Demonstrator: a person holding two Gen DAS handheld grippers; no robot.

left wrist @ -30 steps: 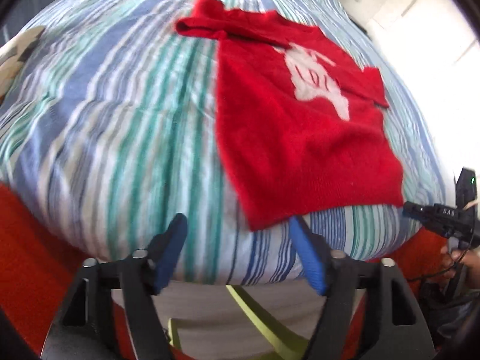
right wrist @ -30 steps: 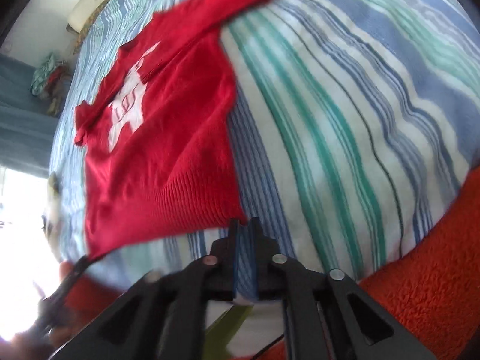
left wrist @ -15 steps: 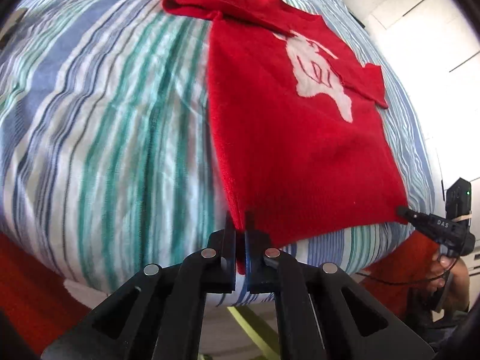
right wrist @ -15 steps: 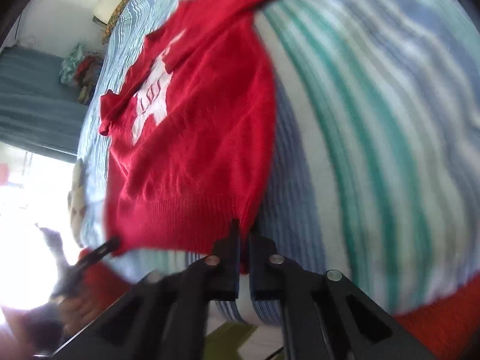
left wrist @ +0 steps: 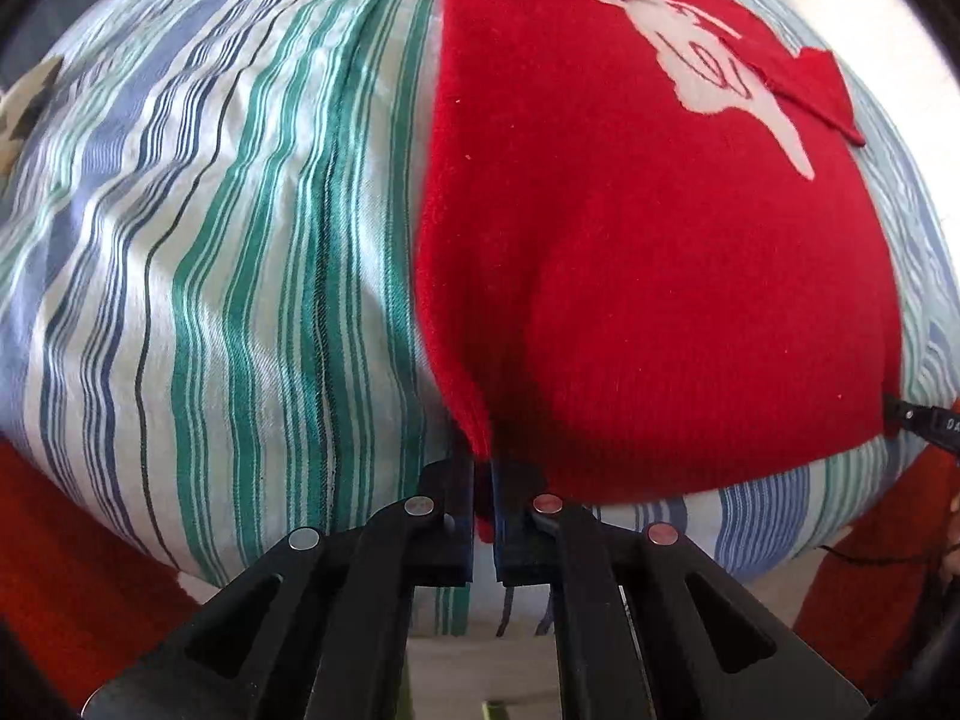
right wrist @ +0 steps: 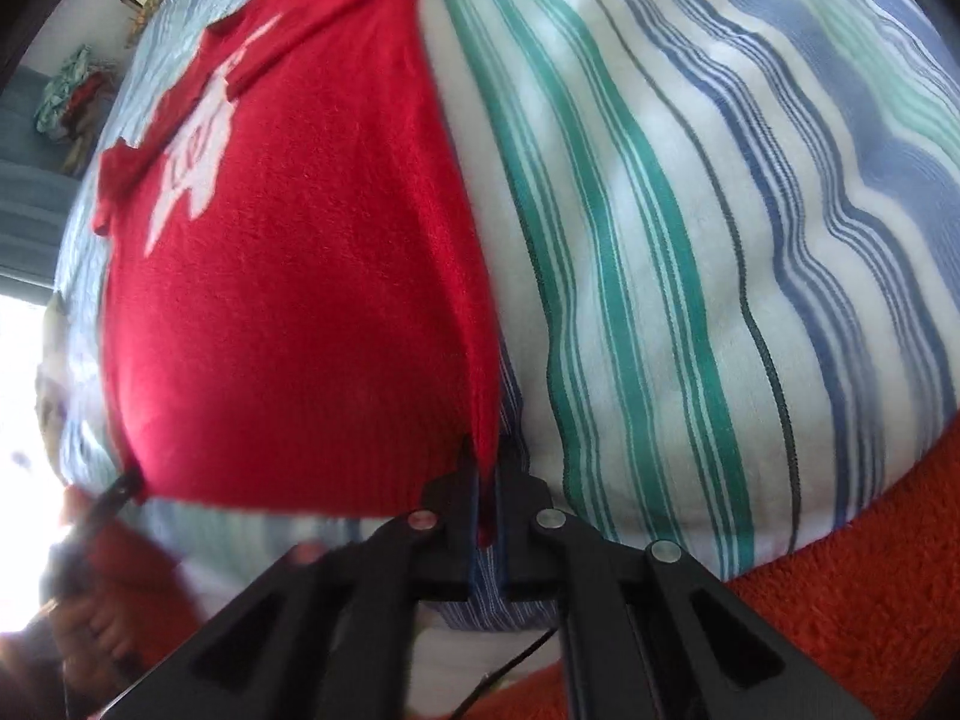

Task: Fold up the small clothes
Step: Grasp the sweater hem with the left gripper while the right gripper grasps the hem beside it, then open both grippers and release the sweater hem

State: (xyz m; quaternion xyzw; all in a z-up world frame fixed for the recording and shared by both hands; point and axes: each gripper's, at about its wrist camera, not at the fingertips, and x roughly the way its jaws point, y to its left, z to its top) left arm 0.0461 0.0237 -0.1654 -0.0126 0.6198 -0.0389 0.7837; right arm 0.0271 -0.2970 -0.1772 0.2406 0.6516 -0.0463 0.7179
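Pinching red sweater (left wrist: 660,300) hem corners; white motif (left wrist: 720,66) illegible.

Both the left gripper (left wrist: 483,516) and right gripper (right wrist: 487,510) point steeply down, jaws clamped nearly together.
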